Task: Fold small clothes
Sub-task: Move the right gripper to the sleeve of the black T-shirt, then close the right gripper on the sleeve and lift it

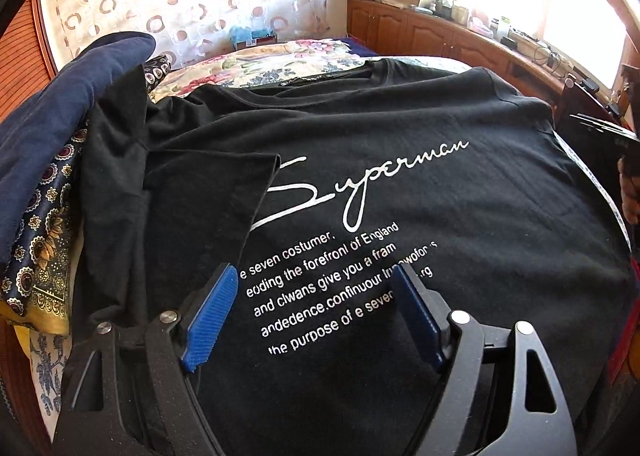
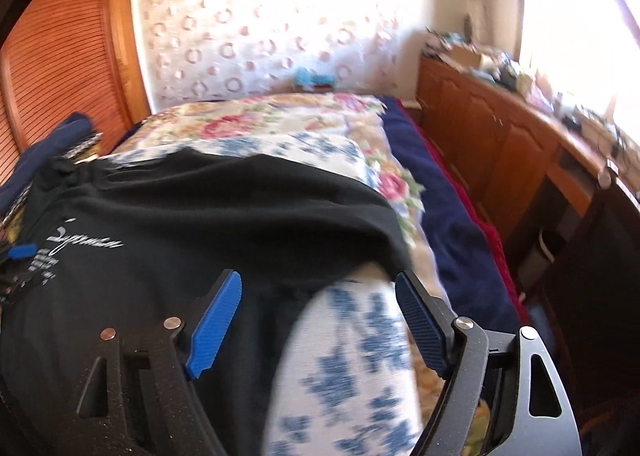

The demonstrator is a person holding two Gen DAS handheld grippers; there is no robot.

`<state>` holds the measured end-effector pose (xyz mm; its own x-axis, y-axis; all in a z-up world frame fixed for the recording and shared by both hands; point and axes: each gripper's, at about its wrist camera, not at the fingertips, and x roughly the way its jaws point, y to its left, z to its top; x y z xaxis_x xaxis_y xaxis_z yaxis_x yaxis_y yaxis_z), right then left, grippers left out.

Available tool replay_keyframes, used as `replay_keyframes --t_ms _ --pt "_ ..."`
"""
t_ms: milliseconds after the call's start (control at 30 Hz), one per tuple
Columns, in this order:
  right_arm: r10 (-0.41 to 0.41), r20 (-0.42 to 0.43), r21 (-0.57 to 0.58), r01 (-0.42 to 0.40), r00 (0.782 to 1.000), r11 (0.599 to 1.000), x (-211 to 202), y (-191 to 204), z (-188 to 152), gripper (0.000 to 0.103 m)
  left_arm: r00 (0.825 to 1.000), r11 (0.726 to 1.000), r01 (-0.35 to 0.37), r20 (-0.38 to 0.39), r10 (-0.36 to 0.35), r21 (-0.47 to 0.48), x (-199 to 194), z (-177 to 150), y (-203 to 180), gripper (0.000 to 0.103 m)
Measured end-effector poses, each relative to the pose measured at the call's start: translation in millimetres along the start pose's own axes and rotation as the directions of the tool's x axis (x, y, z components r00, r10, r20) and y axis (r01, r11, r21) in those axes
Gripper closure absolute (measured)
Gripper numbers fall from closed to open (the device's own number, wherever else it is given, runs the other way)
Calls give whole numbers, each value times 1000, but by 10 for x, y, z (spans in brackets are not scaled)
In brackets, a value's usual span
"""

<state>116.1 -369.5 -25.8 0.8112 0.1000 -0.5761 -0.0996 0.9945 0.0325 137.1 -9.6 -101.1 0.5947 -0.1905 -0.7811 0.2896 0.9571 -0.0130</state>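
A black T-shirt [image 1: 400, 160] with white "Superman" lettering lies spread on the bed, its left sleeve folded in over the body. My left gripper [image 1: 312, 276] is open and empty, hovering low over the shirt's printed text. The shirt also shows in the right wrist view [image 2: 200, 208], with its right side edge near the bed's floral sheet. My right gripper [image 2: 318, 284] is open and empty above that right edge, its jaws spanning black cloth and sheet. The left gripper's blue pad [image 2: 22, 251] peeks in at the far left of that view.
A navy garment [image 1: 60, 104] and a patterned navy-gold scarf [image 1: 44, 236] lie left of the shirt. The bed has a floral cover [image 2: 260, 124] and a blue blanket [image 2: 444, 216] at its right side. A wooden cabinet [image 2: 500, 144] with clutter runs along the right.
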Motion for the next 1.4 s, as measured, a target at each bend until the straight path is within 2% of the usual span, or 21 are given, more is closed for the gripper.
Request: replay_keyframes --t_ms 67,233,300,467,567,633,700,767,933,1067,1133,1200,1333,1400 --pt "-7 -15 31 7 1000 1000 75 -97 12 23 1000 1000 11 -8 -11 13 17 2 -25 15" --pt "9 -62 90 -3 998 996 277 -278 137 27 1000 1000 17 -10 -17 20 22 2 -33 14" --pt "7 -77 96 0 997 995 368 -316 174 35 1000 1000 16 -10 -16 20 26 8 -29 14" --pt "16 -98 99 -7 995 995 506 -502 388 44 1000 1000 17 -10 -17 19 24 4 -34 14" --pt "34 -120 88 -24 992 996 506 -501 435 57 1000 1000 16 -10 -16 20 20 4 -33 14" --pt "51 -122 74 -42 991 996 508 -480 459 71 1000 1000 19 -10 -19 18 21 2 -36 14" --pt "35 -115 39 -31 993 999 512 -469 504 93 1000 1000 19 -11 -19 18 33 6 -41 14" --pt "3 -78 -17 -4 997 1000 465 -407 529 96 1000 1000 20 -11 -19 17 35 7 -42 13" --pt "39 55 -133 -32 998 991 46 -34 640 97 1000 1000 19 -12 -19 18 42 10 -33 13" --pt "129 112 -237 -100 985 966 -258 395 634 97 1000 1000 20 -14 -20 16 45 20 -32 13" --pt "167 106 -287 -131 980 949 -320 604 558 97 1000 1000 20 -14 -20 17 44 18 -32 13" --pt "208 66 -327 -176 976 928 -307 827 422 97 1000 1000 18 -15 -18 20 44 18 -34 13" --pt "222 -19 -350 -215 975 912 -185 1045 164 96 1000 1000 9 -3 -9 -6 6 30 -8 13" --pt "217 -36 -342 -217 975 915 -156 1065 85 80 999 999 23 29 -23 -26 -79 23 2 13"
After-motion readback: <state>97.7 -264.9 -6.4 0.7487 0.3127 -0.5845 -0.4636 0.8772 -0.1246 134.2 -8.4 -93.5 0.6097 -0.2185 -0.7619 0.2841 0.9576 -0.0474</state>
